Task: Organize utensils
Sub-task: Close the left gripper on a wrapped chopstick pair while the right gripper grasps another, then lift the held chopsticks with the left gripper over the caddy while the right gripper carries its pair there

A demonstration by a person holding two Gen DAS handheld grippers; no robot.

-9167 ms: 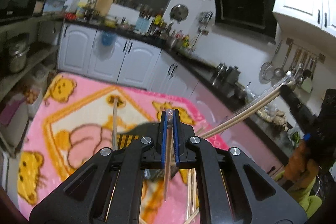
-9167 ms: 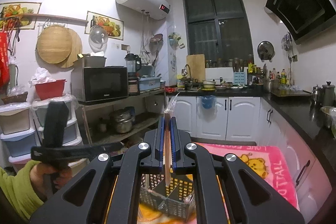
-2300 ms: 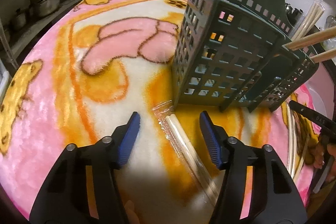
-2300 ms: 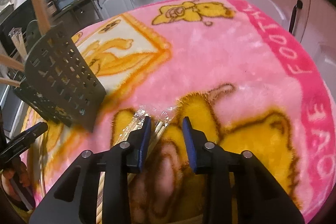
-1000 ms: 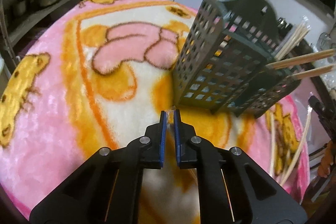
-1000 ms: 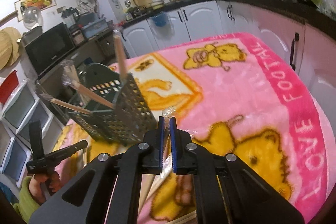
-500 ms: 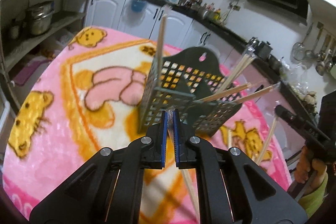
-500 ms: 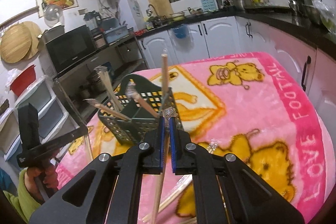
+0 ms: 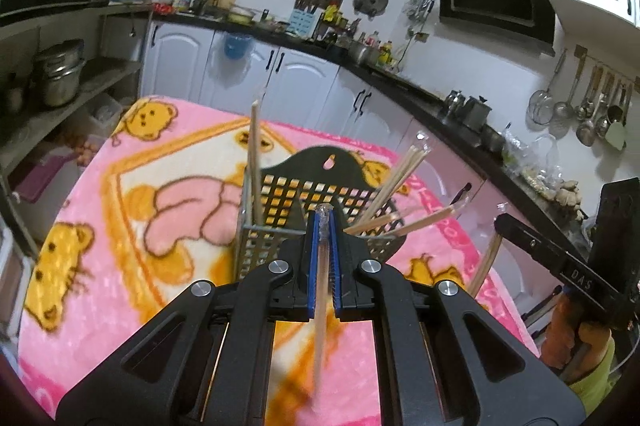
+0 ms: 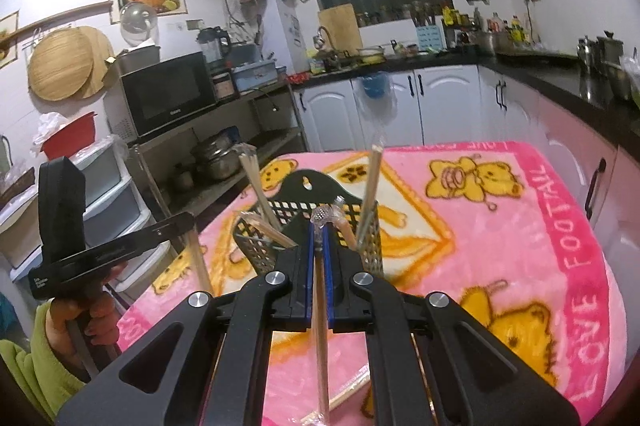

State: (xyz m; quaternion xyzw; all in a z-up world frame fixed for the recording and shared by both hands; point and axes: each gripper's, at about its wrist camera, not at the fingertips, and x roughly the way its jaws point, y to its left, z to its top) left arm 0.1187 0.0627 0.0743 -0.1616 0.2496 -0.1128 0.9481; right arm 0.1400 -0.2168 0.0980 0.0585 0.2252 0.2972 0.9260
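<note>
Pink bear-print blanket (image 9: 120, 218) covers the table. Dark perforated utensil basket (image 9: 320, 182) stands on it, several wrapped chopsticks leaning out of its compartments. Left gripper (image 9: 323, 258) raised above the basket, jaws clamped on a wrapped chopstick pair (image 9: 320, 306) hanging downward. Right gripper (image 10: 319, 266) likewise pinched tight on another wrapped pair (image 10: 321, 338). Loose chopsticks (image 10: 348, 392) lie on the blanket below.

One basket (image 9: 320, 186), roughly seven wrapped chopsticks (image 9: 396, 178)

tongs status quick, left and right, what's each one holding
Left tongs: closed on a wrapped chopstick.
Right tongs: closed on a second wrapped chopstick.
</note>
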